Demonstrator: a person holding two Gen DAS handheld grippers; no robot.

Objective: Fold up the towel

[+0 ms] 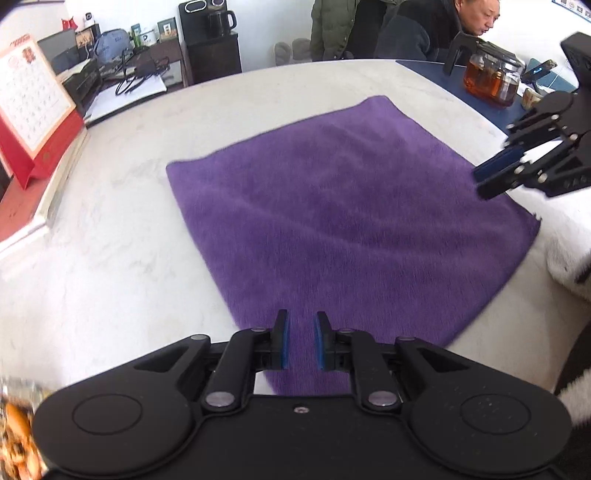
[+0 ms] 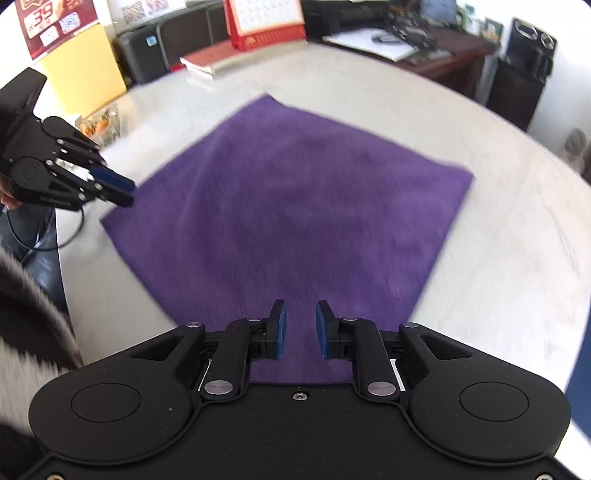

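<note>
A purple towel (image 1: 343, 218) lies flat and spread out on the pale table (image 1: 129, 240). It also shows in the right wrist view (image 2: 295, 218). My left gripper (image 1: 301, 325) is open and empty, held over the towel's near corner. It also shows in the right wrist view (image 2: 123, 190) above the towel's left corner. My right gripper (image 2: 301, 314) is open and empty over the towel's near corner. It also shows in the left wrist view (image 1: 485, 182) above the towel's right edge.
A red desk calendar (image 1: 33, 110) and books stand at the table's left. A glass teapot (image 1: 491, 79) with brown tea sits on a blue mat far right. A seated person (image 1: 443, 26) is behind it. A jar of snacks (image 2: 99, 123) stands near the left gripper.
</note>
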